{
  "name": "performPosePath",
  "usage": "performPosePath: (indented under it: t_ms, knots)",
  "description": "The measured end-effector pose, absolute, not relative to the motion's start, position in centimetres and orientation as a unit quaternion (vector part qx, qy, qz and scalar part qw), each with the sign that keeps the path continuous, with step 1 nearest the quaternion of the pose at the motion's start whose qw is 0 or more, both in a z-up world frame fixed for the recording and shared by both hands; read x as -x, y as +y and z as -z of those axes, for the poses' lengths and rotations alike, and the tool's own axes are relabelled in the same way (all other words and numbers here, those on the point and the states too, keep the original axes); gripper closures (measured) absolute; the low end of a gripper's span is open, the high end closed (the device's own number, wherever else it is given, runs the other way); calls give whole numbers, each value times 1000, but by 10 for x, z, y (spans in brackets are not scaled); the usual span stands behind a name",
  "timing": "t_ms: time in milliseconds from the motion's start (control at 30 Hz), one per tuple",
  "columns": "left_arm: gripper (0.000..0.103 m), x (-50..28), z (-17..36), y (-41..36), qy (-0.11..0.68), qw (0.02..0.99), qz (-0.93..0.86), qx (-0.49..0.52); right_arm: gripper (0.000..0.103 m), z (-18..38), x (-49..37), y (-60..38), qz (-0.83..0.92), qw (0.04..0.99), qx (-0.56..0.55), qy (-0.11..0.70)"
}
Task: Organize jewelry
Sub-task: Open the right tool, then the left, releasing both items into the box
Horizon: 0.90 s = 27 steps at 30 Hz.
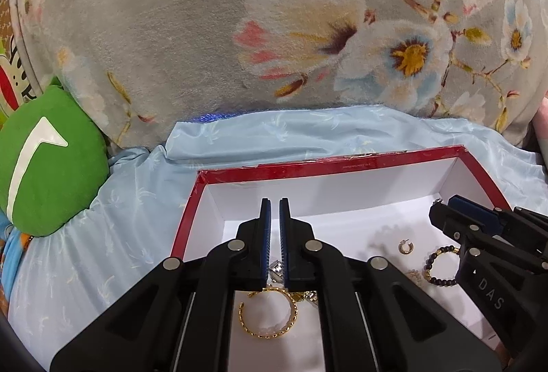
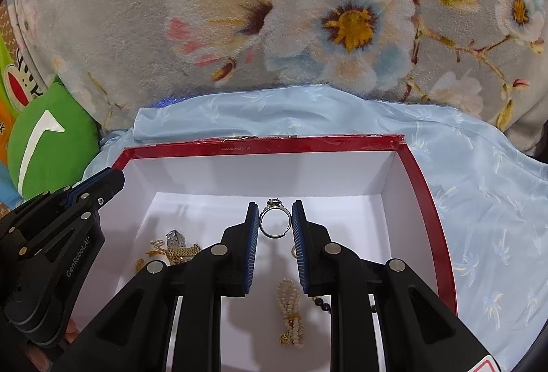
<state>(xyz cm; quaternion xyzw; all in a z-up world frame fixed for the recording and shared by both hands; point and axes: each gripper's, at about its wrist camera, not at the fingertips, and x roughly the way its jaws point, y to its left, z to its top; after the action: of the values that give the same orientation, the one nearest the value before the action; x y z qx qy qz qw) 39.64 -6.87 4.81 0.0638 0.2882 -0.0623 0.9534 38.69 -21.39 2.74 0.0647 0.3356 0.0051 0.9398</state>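
Note:
A red box (image 1: pixel 342 166) with a white inside holds jewelry; it also shows in the right wrist view (image 2: pixel 267 142). My left gripper (image 1: pixel 274 211) is shut with nothing seen between its fingers, above a gold bangle (image 1: pixel 269 312). My right gripper (image 2: pixel 274 218) is shut on a silver ring (image 2: pixel 274 221) with a stone on top, held above the box floor. In the box lie a small gold hoop (image 1: pixel 406 247), a dark bead bracelet (image 1: pixel 440 266), a pearl strand (image 2: pixel 289 310) and a gold chain with a watch (image 2: pixel 176 247).
The box rests on light blue cloth (image 2: pixel 479 218). A grey floral blanket (image 1: pixel 239 29) rises behind it. A green cushion (image 1: pixel 48 163) sits at the left. The right gripper's body (image 1: pixel 496 245) reaches in from the box's right side.

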Motion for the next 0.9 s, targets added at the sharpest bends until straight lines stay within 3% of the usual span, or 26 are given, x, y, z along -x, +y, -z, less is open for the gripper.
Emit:
performPosePath:
  t_ms: [367, 600, 900]
  knots:
    - [96, -398, -46, -68, 294, 952, 56, -63, 83, -27, -387, -213, -2, 938, -59, 342]
    - [72, -396, -47, -67, 290, 954, 53, -62, 83, -26, -387, -212, -3, 938, -59, 341]
    - [68, -396, -49, -68, 287, 955, 50, -62, 83, -26, -386, -214, 0, 939, -63, 338]
